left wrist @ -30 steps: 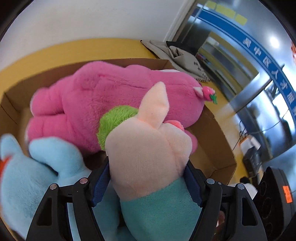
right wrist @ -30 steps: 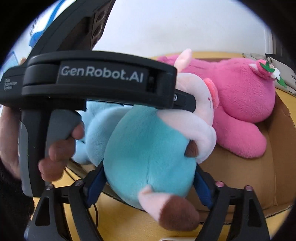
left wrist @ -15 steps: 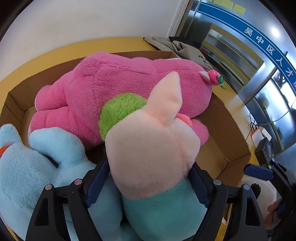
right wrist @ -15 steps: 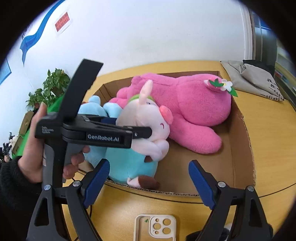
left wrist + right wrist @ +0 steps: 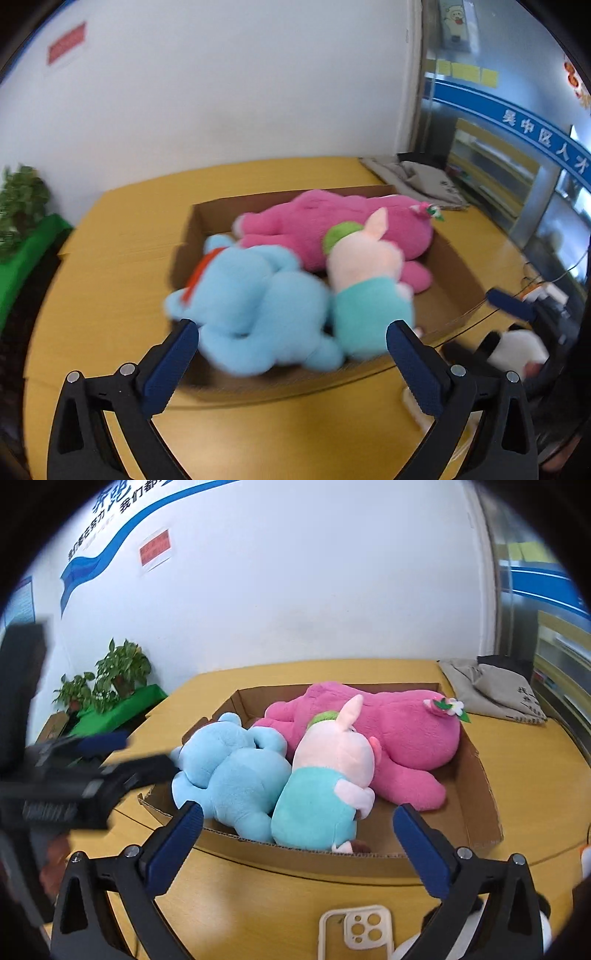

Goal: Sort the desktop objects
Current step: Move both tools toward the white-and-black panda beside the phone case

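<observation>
Both claws released pig plush, pulled back; left claw spread, empty; right claw spread, empty. Pig plush lies in cardboard box on table, between blue plush, pink plush.

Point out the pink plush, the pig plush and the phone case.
pink plush (image 5: 402, 734), right wrist view, its back.
pig plush (image 5: 334, 753), right wrist view, its head.
phone case (image 5: 356, 936), right wrist view, near camera cutout.

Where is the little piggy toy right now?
In the right wrist view the piggy toy lies inside the cardboard box, near its front wall, squeezed between the blue plush on its left and the big pink plush behind.
</observation>
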